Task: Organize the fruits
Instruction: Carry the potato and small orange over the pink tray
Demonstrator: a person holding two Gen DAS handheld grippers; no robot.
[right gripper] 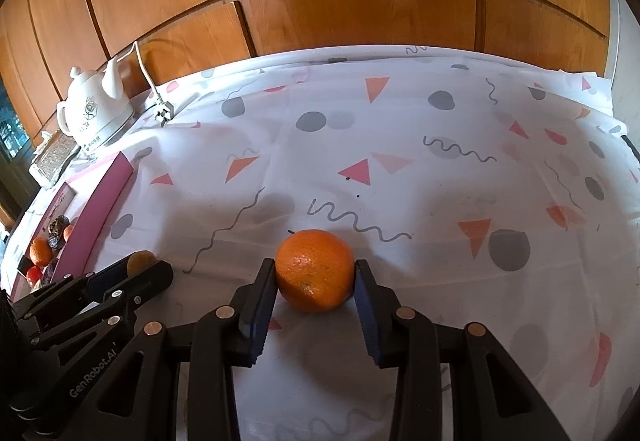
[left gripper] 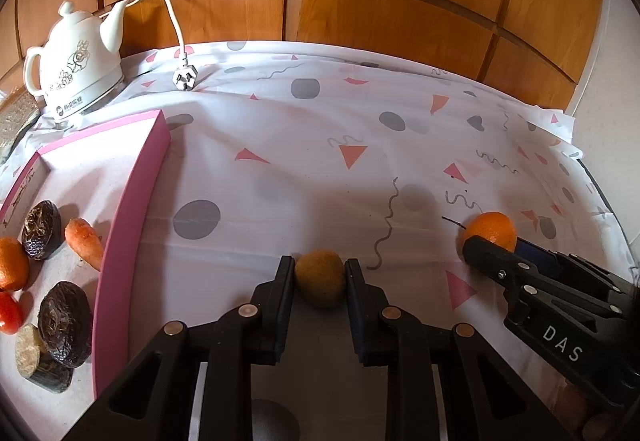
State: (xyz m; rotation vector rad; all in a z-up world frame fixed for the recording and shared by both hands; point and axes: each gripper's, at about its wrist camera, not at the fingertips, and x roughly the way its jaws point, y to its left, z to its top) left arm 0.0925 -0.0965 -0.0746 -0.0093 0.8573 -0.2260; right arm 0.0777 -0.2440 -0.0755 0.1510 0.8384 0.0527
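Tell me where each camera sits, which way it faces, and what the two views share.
Left wrist: on the left gripper, facing forward along its fingers, which flank a kiwi; the right gripper shows at right.
Right wrist: on the right gripper, its fingers flanking an orange; the left gripper shows at left.
Shared: both fruits, teapot, pink box, patterned cloth.

Left wrist: low over counter (left gripper: 304, 161), close behind left claw (left gripper: 320, 273), facing the far edge and wood panels (left gripper: 400, 1). Right wrist: same height and heading, close behind right claw (right gripper: 315, 273), offset toward the right edge. Shared: kettle (left gripper: 76, 69) at far-left corner, pink tray (left gripper: 132, 209) on left edge, patterned cloth, each other's claw at frame side.
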